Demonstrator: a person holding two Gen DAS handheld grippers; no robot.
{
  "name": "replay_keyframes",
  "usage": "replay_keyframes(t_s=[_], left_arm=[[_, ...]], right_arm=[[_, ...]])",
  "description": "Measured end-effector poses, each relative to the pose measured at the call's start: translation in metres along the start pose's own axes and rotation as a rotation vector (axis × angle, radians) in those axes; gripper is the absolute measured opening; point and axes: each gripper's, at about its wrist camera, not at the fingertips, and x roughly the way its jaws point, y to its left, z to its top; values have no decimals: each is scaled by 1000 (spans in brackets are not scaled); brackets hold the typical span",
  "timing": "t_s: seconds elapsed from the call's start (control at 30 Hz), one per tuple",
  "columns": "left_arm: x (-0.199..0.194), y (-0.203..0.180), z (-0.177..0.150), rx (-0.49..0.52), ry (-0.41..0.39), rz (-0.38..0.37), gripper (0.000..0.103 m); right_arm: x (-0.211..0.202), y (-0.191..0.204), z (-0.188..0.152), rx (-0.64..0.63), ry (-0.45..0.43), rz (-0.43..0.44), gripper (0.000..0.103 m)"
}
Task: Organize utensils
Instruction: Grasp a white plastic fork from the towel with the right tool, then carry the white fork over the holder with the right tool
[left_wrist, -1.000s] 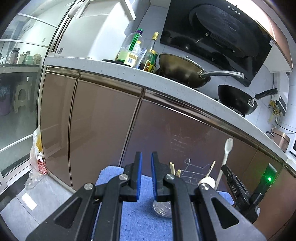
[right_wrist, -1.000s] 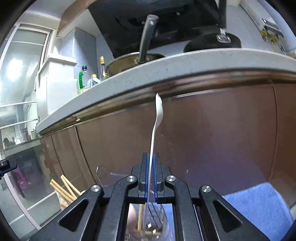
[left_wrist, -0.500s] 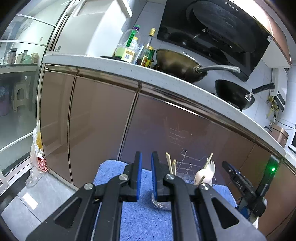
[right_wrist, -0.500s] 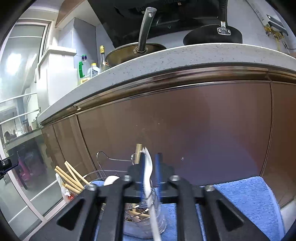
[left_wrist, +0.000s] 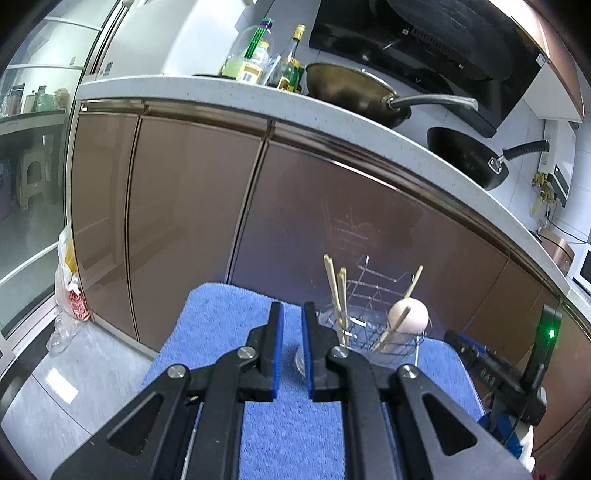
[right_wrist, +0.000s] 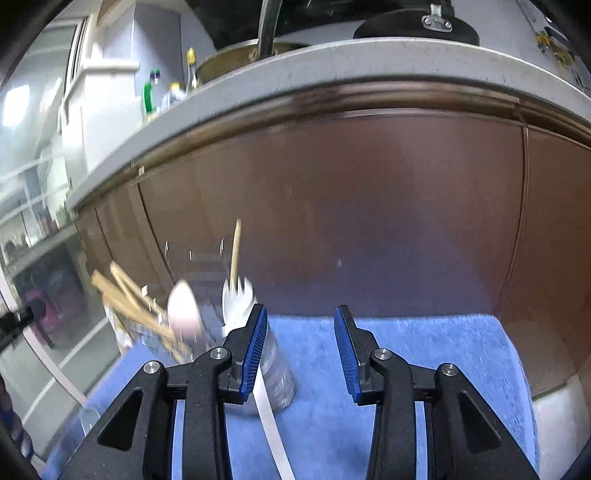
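White plastic fork (right_wrist: 239, 303) leaned loose against the glass cup (right_wrist: 275, 373) beside my gaping right hand-held gripper (right_wrist: 300, 350), so a bump could topple it.

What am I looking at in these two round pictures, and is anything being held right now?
Each picture comes from a fisheye camera mounted on a hand-held two-finger gripper, looking forward along its black fingers with blue pads. There is no robot arm; a person carries one gripper in each hand.

In the left wrist view, the left gripper is nearly closed on nothing. Ahead, on a blue towel, stands a wire rack with wooden chopsticks and a pale spoon.

In the right wrist view, the right gripper is wide open and holds nothing. A white fork slants beside its left finger, prongs up, against a clear container; the picture is blurred.
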Motion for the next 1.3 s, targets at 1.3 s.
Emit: replay_keyframes(t_s=[1.3], left_arm=[[7,-1,-24,-13,98,8,10]], right_arm=[[60,19,-64,-128,219,9,18]])
